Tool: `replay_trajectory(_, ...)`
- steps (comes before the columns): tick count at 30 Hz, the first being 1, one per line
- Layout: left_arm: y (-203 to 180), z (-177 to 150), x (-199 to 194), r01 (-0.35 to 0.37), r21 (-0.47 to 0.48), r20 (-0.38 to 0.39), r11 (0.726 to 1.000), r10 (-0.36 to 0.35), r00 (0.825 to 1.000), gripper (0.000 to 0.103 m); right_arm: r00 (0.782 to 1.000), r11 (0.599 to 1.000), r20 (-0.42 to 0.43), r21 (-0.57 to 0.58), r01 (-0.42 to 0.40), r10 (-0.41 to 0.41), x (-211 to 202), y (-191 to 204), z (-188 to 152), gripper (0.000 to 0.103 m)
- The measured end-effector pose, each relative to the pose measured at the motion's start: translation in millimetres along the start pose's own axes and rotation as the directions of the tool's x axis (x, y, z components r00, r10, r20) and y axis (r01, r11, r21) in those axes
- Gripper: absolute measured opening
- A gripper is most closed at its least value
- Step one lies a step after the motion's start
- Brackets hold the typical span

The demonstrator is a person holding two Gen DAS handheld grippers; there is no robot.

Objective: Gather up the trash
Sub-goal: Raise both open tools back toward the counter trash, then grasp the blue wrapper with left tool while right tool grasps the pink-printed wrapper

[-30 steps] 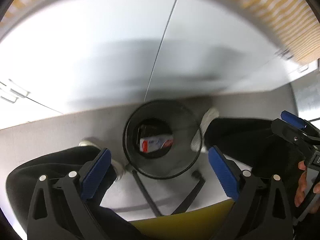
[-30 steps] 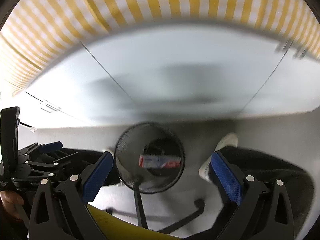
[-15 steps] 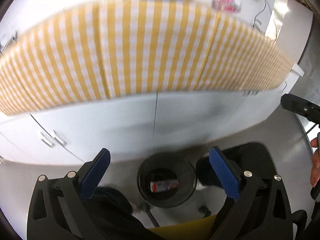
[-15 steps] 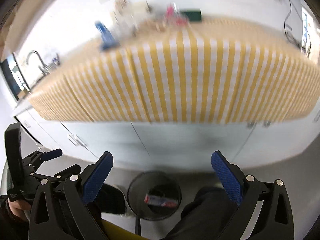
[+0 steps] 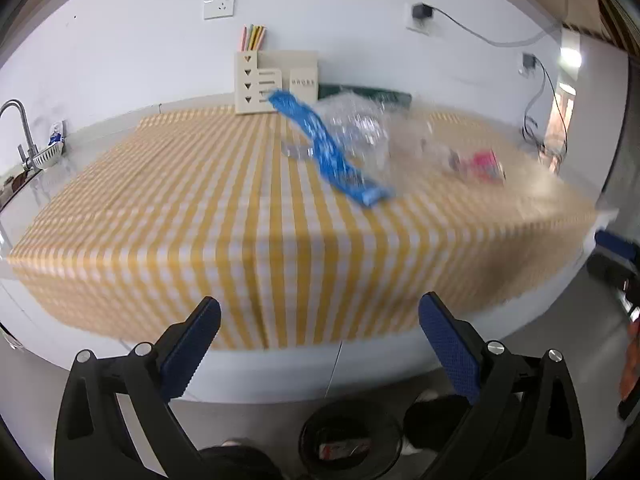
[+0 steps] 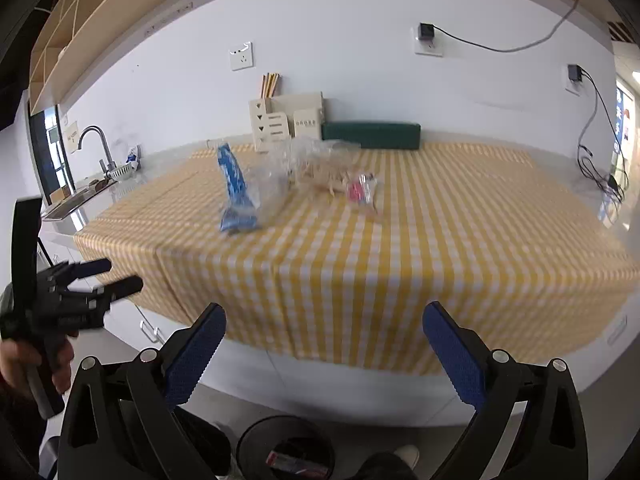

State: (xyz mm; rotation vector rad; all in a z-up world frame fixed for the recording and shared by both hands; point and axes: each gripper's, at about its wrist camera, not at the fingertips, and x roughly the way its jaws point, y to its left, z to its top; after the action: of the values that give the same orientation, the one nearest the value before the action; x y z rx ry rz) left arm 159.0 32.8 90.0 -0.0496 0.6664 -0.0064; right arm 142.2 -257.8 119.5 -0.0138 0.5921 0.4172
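On the yellow checked tablecloth (image 5: 200,200) (image 6: 440,240) lies a heap of trash: a blue wrapper (image 5: 328,148) (image 6: 234,188), crumpled clear plastic (image 5: 360,132) (image 6: 316,160) and a small pink packet (image 5: 486,162) (image 6: 358,192). A black mesh bin (image 5: 348,440) (image 6: 286,448) stands on the floor below the counter, with a red and white packet (image 5: 344,449) (image 6: 296,465) inside. My left gripper (image 5: 320,344) and right gripper (image 6: 324,352) are both open and hold nothing, well short of the counter edge. The left gripper (image 6: 108,276) also shows at the left of the right wrist view.
A beige desk organiser with pencils (image 5: 276,80) (image 6: 286,120) and a dark green box (image 6: 370,134) stand against the wall. A sink with a tap (image 6: 96,148) (image 5: 18,128) is at the left. Cables (image 6: 596,152) hang at the right. White cupboard doors (image 6: 320,380) run below the cloth.
Both views have swung up from the bin on the floor to the counter top. The trash pile came into sight and the bin dropped to the bottom edge. Both grippers stayed open.
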Motion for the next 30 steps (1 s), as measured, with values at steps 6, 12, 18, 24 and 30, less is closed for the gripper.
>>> replay_trajectory(6,5,49,30,-0.009,-0.044,0.007,0.999,0.010,1.000,0.099,1.000,1.000,0.011,-0.010,-0.027,0.027,32,-12,27,0.099)
replay_trajectory(12,11,92,77,-0.016,-0.076,-0.017,0.997,0.014,1.000,0.099,0.999,0.999,0.007,-0.026,-0.031,0.031,73,-19,51,0.099)
replay_trajectory(18,13,120,117,-0.005,-0.108,-0.034,0.994,0.001,0.999,0.098,0.999,0.999,-0.016,-0.025,-0.028,0.028,116,-31,67,0.099)
replay_trajectory(24,11,136,150,-0.011,-0.089,-0.061,0.996,0.005,0.998,0.084,0.998,0.999,-0.044,0.004,-0.040,0.040,151,-43,78,0.093)
replay_trajectory(30,9,136,161,-0.018,-0.037,-0.071,0.999,0.015,0.997,0.046,0.997,0.998,-0.063,0.030,-0.046,0.048,165,-47,83,0.046)
